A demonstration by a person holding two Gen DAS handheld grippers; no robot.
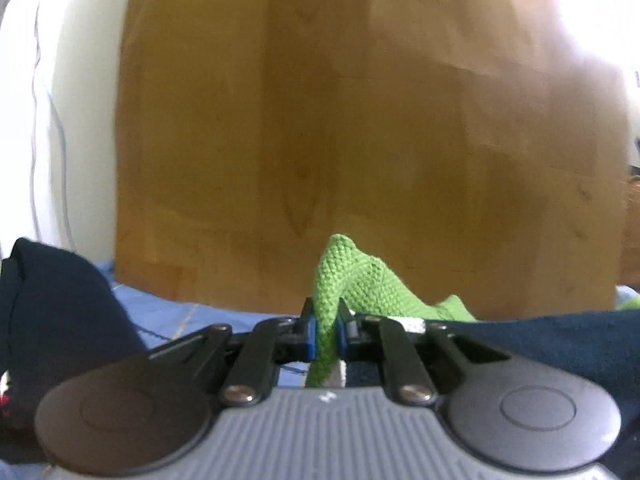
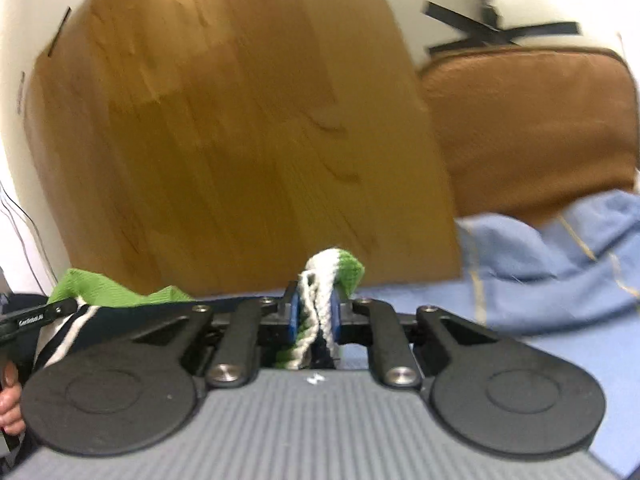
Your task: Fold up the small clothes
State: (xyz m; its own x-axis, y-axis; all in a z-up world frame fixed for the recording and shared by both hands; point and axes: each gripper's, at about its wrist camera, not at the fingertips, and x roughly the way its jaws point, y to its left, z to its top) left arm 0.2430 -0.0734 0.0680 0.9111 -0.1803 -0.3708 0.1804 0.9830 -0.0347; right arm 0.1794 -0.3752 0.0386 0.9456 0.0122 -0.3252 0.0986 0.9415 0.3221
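A small knitted garment, green with white and navy stripes, is held between both grippers. In the left wrist view my left gripper (image 1: 325, 334) is shut on a green knit corner of the garment (image 1: 352, 276), which sticks up past the blue pads and runs off to the right over dark navy fabric (image 1: 540, 336). In the right wrist view my right gripper (image 2: 314, 314) is shut on a bunched white-and-green edge of the garment (image 2: 334, 270). More of the same garment, green with navy and white stripes (image 2: 100, 292), stretches to the left toward the other gripper (image 2: 28, 322) and a hand (image 2: 10, 400).
A large brown cardboard box (image 1: 360, 140) stands upright close ahead in both views. A light blue sheet (image 2: 540, 256) covers the surface, bunched at the right. A brown cushion (image 2: 532, 128) lies behind it. A dark navy garment (image 1: 52, 312) sits at the left.
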